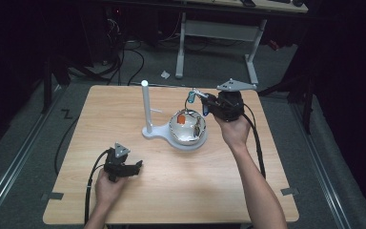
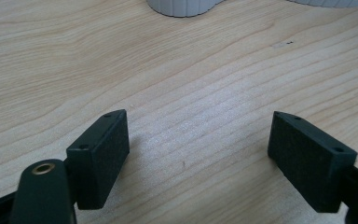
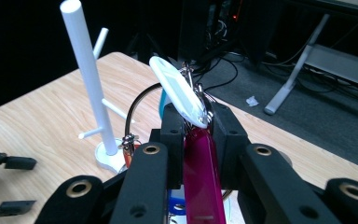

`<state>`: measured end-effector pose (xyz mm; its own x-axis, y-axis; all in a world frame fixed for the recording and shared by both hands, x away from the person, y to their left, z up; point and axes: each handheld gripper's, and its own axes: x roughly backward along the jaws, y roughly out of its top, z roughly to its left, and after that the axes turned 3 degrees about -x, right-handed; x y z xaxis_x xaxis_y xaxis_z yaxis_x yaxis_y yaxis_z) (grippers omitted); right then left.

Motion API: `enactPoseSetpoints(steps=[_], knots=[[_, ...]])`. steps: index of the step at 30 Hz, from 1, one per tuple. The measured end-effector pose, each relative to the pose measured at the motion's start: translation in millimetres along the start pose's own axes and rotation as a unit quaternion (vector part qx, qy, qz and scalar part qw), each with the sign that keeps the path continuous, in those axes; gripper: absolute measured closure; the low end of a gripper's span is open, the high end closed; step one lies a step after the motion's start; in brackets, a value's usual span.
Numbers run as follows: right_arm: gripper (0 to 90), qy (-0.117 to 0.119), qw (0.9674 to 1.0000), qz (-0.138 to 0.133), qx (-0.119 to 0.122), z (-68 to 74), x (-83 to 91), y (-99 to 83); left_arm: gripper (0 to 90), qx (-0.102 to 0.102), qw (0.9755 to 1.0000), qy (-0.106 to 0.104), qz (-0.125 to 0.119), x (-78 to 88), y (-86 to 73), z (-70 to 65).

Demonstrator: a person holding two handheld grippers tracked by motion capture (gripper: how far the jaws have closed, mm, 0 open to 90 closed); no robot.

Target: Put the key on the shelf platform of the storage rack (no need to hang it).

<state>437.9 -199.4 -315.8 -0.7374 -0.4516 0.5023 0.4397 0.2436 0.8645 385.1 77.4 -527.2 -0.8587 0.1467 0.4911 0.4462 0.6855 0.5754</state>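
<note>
Pale wood-grain table (image 1: 124,109), white peg stand (image 1: 146,107), shiny silver bowl (image 1: 187,128) holding something orange (image 1: 183,119), black right gripper (image 3: 193,119) clamping a magenta key tag (image 3: 201,172) under a white tag (image 3: 179,93), black left gripper (image 2: 198,149) near left.

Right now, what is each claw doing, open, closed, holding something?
Left claw: open, holding nothing, low over the table.
Right claw: closed on a bunch of key tags, held above the bowl.
</note>
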Motion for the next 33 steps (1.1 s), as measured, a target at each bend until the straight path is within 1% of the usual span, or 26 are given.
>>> enactPoseSetpoints(steps=[1,2,5,10,11,12,14,15,16,18,20,24,25,29,31,33], knots=[[77.5,0.002,1.0000,-0.001,0.000,-0.3,-2.1,-1.2,20.9,-0.018,0.9998,-0.008,-0.001,-0.4,0.6,2.2],[77.5,0.002,1.0000,0.003,-0.002,0.0,-5.4,-2.9,20.8,-0.014,0.9999,-0.006,-0.001,-0.4,0.4,1.8],[77.5,-0.003,0.9999,0.011,0.003,0.4,-11.0,-5.7,20.8,-0.011,0.9999,-0.005,-0.001,-0.3,0.3,1.4],[77.5,-0.002,0.9999,0.015,-0.001,0.5,-18.7,-12.7,20.8,-0.002,1.0000,-0.001,0.000,0.0,0.0,0.3],[77.5,-0.002,0.9999,0.015,-0.001,0.5,-18.7,-12.7,20.8,-0.002,1.0000,-0.001,0.000,0.0,0.0,0.3],[77.5,0.000,0.9999,0.017,-0.002,0.5,-19.9,-13.9,20.8,-0.006,1.0000,-0.003,-0.001,-0.2,0.1,0.8],[77.5,0.003,0.9996,0.027,0.000,2.3,-25.0,-19.8,20.9,-0.002,1.0000,-0.002,-0.002,-0.2,-0.1,0.2],[77.5,0.003,0.9996,0.027,0.000,2.3,-25.0,-19.8,20.9,-0.002,1.0000,-0.002,-0.001,-0.1,-0.1,0.2],[77.5,0.004,0.9995,0.030,-0.003,2.1,-27.0,-23.7,20.8,-0.003,1.0000,-0.002,-0.001,-0.2,-0.1,0.4],[77.5,0.006,0.9995,0.030,-0.004,1.7,-27.9,-25.0,20.8,0.000,1.0000,-0.001,0.000,0.0,-0.1,0.0],[77.5,0.008,0.9994,0.032,-0.010,1.1,-30.8,-30.7,20.8,-0.005,1.0000,-0.002,-0.002,-0.2,0.0,0.6],[77.4,0.011,0.9992,0.036,-0.010,1.4,-33.5,-34.8,20.8,-0.005,1.0000,-0.002,-0.002,-0.2,0.0,0.6],[77.5,0.013,0.9992,0.037,-0.009,1.5,-34.2,-35.6,20.8,-0.014,0.9999,-0.005,-0.002,-0.4,0.3,1.7],[77.4,0.015,0.9991,0.037,-0.017,0.5,-35.1,-40.3,20.9,-0.010,0.9999,-0.004,-0.002,-0.3,0.2,1.2],[77.4,0.016,0.9991,0.035,-0.017,0.1,-35.4,-41.4,20.9,-0.008,1.0000,-0.004,-0.001,-0.2,0.1,1.0],[77.4,0.018,0.9990,0.037,-0.019,0.3,-36.3,-43.2,20.8,-0.011,0.9999,-0.004,-0.002,-0.4,0.2,1.3]])
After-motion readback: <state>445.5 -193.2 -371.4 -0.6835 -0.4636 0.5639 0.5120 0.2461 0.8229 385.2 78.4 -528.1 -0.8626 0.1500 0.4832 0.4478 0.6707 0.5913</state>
